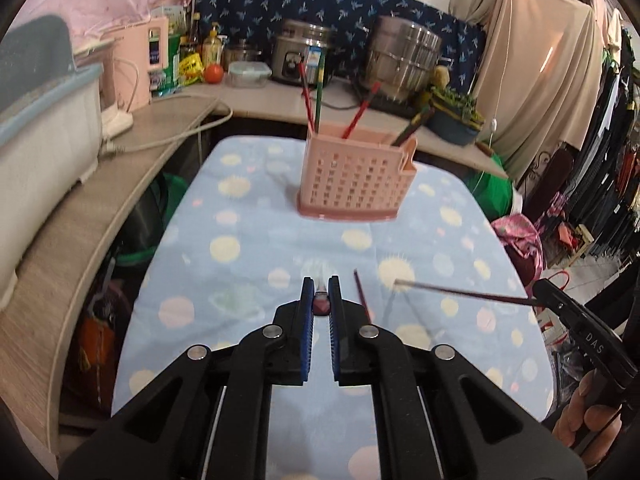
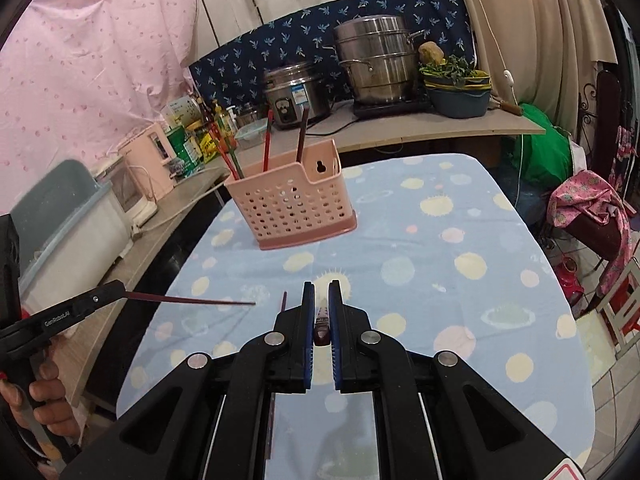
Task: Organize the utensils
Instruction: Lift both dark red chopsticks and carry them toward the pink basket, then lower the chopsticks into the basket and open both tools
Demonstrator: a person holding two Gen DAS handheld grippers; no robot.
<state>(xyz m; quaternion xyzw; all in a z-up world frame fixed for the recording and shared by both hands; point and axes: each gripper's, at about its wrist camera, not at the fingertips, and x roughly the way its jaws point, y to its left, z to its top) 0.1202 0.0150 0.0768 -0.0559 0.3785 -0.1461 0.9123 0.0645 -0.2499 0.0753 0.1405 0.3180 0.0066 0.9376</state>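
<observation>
A pink perforated utensil holder (image 1: 356,176) (image 2: 288,208) stands at the far end of the blue dotted tablecloth (image 1: 248,240) (image 2: 440,264). Several red, green and dark chopsticks stand in it. My left gripper (image 1: 320,286) (image 2: 122,290) is shut on a dark red chopstick (image 1: 321,305) (image 2: 192,300), held above the cloth. My right gripper (image 2: 321,290) (image 1: 538,298) is shut on another dark red chopstick (image 2: 322,326) (image 1: 460,291). A third dark chopstick (image 1: 362,296) (image 2: 284,301) lies on the cloth between the two grippers, partly hidden by the fingers.
A curved wooden counter (image 1: 160,136) wraps the left and back. It carries a white and blue bin (image 1: 44,128), a pink appliance (image 1: 136,64), a rice cooker (image 2: 296,92), a steel steamer (image 2: 376,60) and a basin of greens (image 2: 458,88). Bags and clothes crowd the right.
</observation>
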